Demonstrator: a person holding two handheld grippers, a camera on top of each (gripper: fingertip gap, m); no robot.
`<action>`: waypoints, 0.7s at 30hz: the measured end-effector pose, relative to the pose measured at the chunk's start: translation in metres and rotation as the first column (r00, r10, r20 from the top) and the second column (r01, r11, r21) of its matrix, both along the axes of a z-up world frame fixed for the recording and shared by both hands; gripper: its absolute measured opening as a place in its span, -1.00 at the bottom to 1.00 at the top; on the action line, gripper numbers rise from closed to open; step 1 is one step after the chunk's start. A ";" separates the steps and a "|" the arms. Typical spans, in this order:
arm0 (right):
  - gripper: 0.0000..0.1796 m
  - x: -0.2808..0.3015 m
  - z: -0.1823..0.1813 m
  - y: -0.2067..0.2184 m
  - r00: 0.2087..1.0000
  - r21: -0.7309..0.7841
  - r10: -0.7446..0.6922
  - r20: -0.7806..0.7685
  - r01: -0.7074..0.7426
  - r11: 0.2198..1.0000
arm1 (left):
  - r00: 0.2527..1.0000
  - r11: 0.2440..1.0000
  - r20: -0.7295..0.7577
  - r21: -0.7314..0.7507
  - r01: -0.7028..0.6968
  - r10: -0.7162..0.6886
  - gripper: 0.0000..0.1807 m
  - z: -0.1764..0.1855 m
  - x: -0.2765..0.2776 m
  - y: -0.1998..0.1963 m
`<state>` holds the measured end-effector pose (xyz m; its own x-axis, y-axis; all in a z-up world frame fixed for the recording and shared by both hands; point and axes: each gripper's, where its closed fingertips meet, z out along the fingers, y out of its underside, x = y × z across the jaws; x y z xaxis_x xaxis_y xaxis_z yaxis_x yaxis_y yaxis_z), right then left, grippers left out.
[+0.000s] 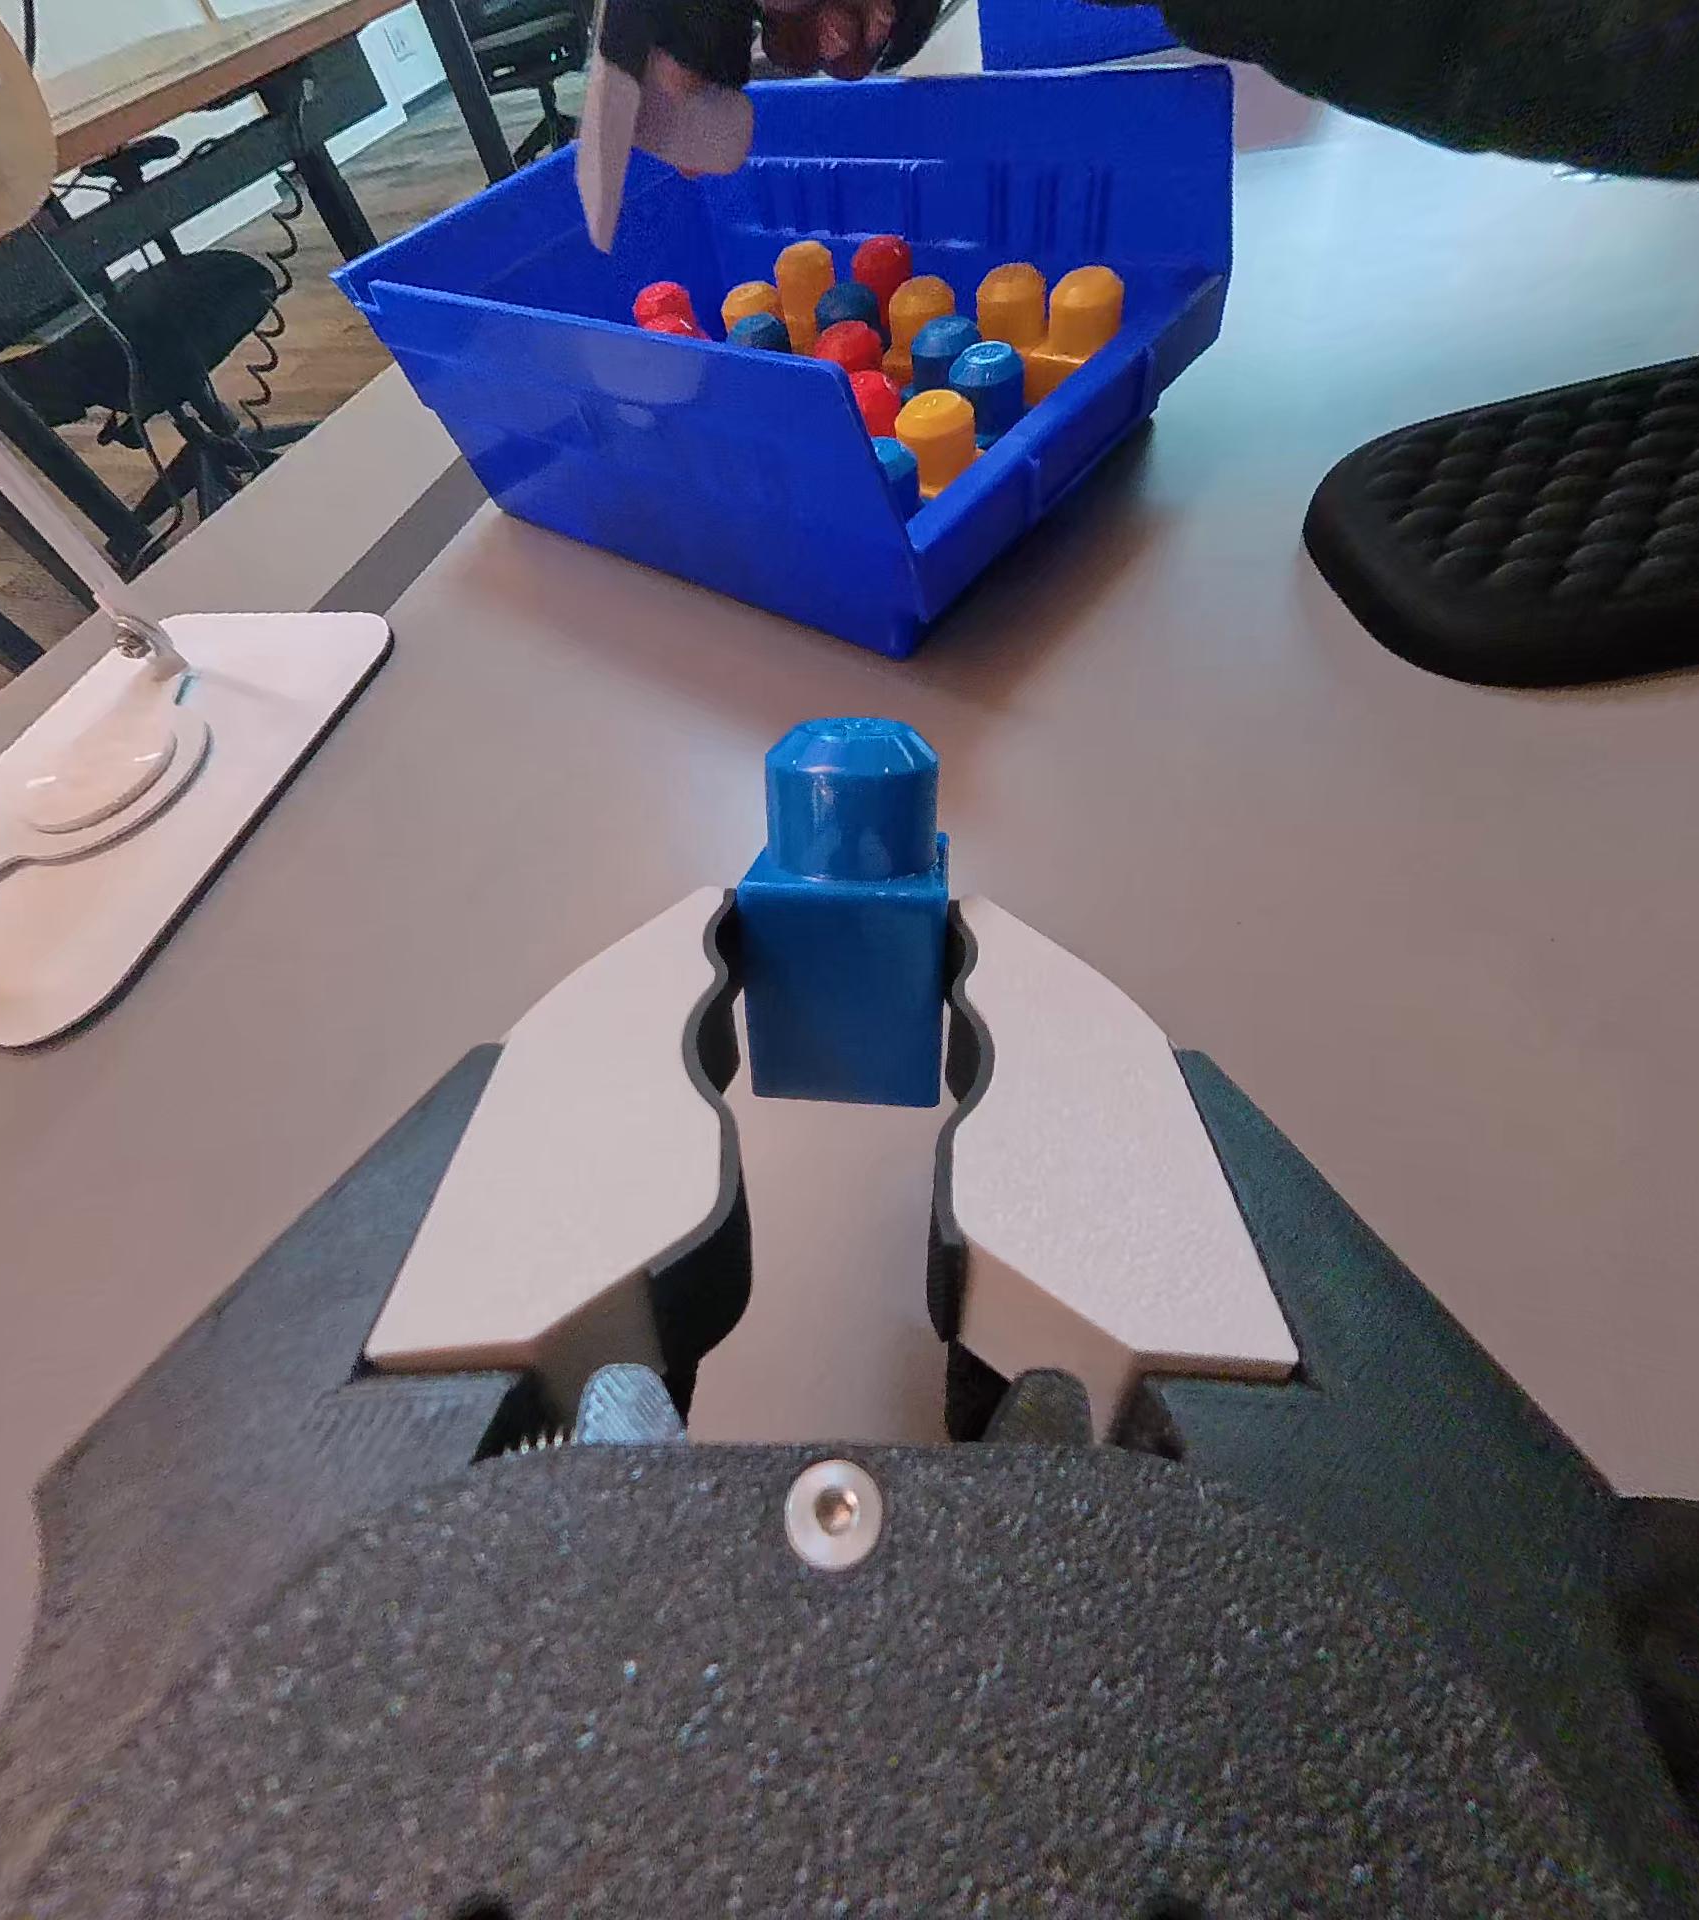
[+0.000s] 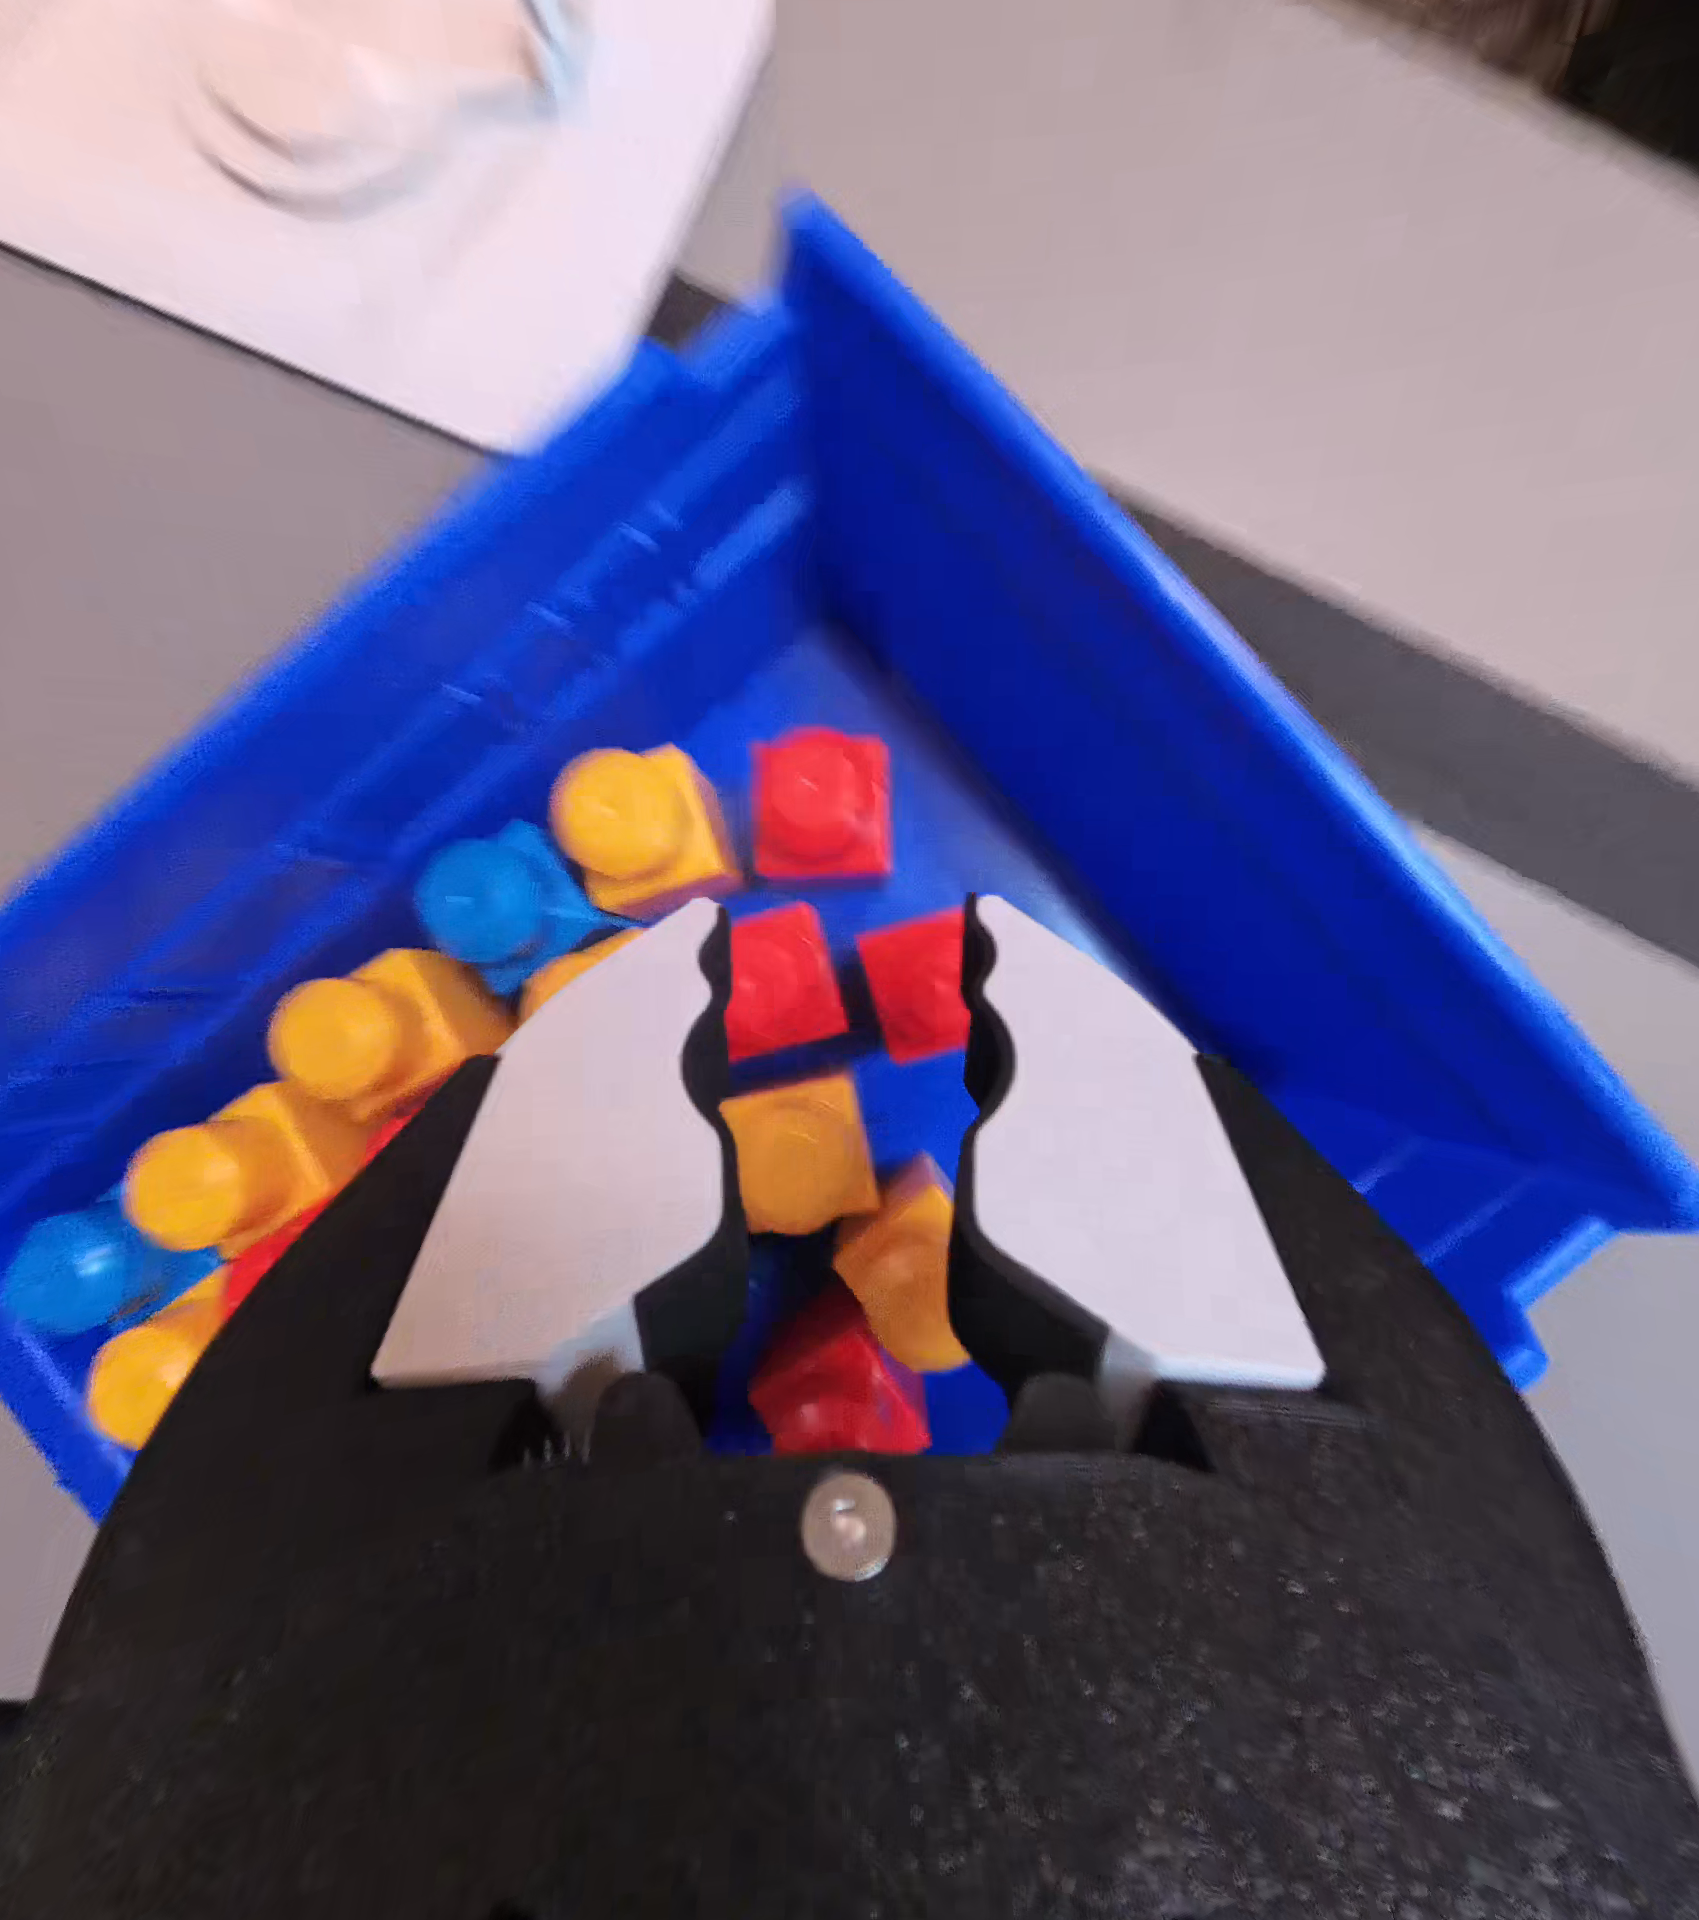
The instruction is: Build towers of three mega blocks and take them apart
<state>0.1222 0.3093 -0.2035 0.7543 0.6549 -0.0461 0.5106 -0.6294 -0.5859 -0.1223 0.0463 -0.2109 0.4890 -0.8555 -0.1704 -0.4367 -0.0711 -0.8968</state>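
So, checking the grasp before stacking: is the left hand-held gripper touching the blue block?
Touching. In the left wrist view, both fingers of the left hand-held gripper press against the blue block's sides.

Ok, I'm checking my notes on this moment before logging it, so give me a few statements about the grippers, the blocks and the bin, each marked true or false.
1. The left gripper grips a blue block standing upright on the table. True.
2. The right gripper is shut on a red block. False: it is open above the blocks in the blue bin, holding nothing.
3. The bin holds red, orange and blue blocks. True.
4. A three-block tower already stands on the table. False: only the single blue block stands there.
5. A black textured pad lies on the table beside the bin. True.
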 end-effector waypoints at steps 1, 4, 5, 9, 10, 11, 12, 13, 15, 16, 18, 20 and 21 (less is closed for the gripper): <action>-0.43 -0.017 0.016 -0.008 0.996 0.071 0.075 -0.053 -0.071 0.995 | 1.000 1.000 0.005 -0.001 0.001 -0.001 -0.60 0.000 0.001 0.000; -0.28 -0.082 0.058 -0.068 0.912 0.268 0.387 -0.137 -0.342 0.901 | 1.000 1.000 0.013 0.010 0.004 -0.004 -0.60 0.003 0.003 -0.001; -0.27 -0.102 0.065 -0.095 0.866 0.319 0.484 -0.124 -0.427 0.846 | 1.000 1.000 0.016 0.015 0.008 -0.008 -0.60 0.004 0.004 -0.002; -0.30 -0.171 0.065 -0.205 0.645 0.394 0.757 -0.102 -0.673 0.626 | 0.999 0.999 0.024 0.036 0.029 -0.030 -0.60 0.008 0.009 -0.007; -0.34 -0.184 0.060 -0.225 0.602 0.396 0.792 -0.098 -0.707 0.586 | 0.999 0.999 0.027 0.039 0.034 -0.035 -0.60 0.009 0.011 -0.008; -0.35 -0.194 0.053 -0.242 0.561 0.386 0.822 -0.097 -0.740 0.551 | 0.999 0.998 0.032 0.043 0.041 -0.043 -0.60 0.011 0.013 -0.009; -0.36 -0.204 0.046 -0.256 0.525 0.368 0.844 -0.108 -0.768 0.524 | 0.998 0.998 0.036 0.046 0.048 -0.050 -0.60 0.012 0.014 -0.011; -0.37 -0.213 0.041 -0.267 0.496 0.355 0.859 -0.124 -0.787 0.505 | 0.998 0.997 0.034 0.048 0.053 -0.055 -0.60 0.012 0.016 -0.012; -0.41 -0.228 0.035 -0.280 0.456 0.340 0.877 -0.151 -0.809 0.480 | 0.998 0.997 0.034 0.058 0.060 -0.062 -0.60 0.013 0.017 -0.014; -0.44 -0.234 0.033 -0.282 0.448 0.334 0.881 -0.154 -0.815 0.473 | 0.997 0.996 0.039 0.059 0.065 -0.068 -0.60 0.014 0.018 -0.015; -0.68 -0.240 0.033 -0.286 0.421 0.323 0.892 -0.164 -0.831 0.452 | 0.997 0.997 0.044 0.060 0.056 -0.058 -0.60 0.016 0.016 -0.013; -0.68 -0.238 0.034 -0.282 0.426 0.292 0.893 -0.148 -0.844 0.451 | 0.993 0.997 0.110 0.064 0.046 -0.053 -0.60 0.025 0.015 -0.012; -0.68 -0.238 0.042 -0.278 0.434 0.312 0.886 -0.160 -0.830 0.463 | 0.986 0.997 0.163 0.072 0.026 -0.037 -0.60 0.033 0.013 -0.010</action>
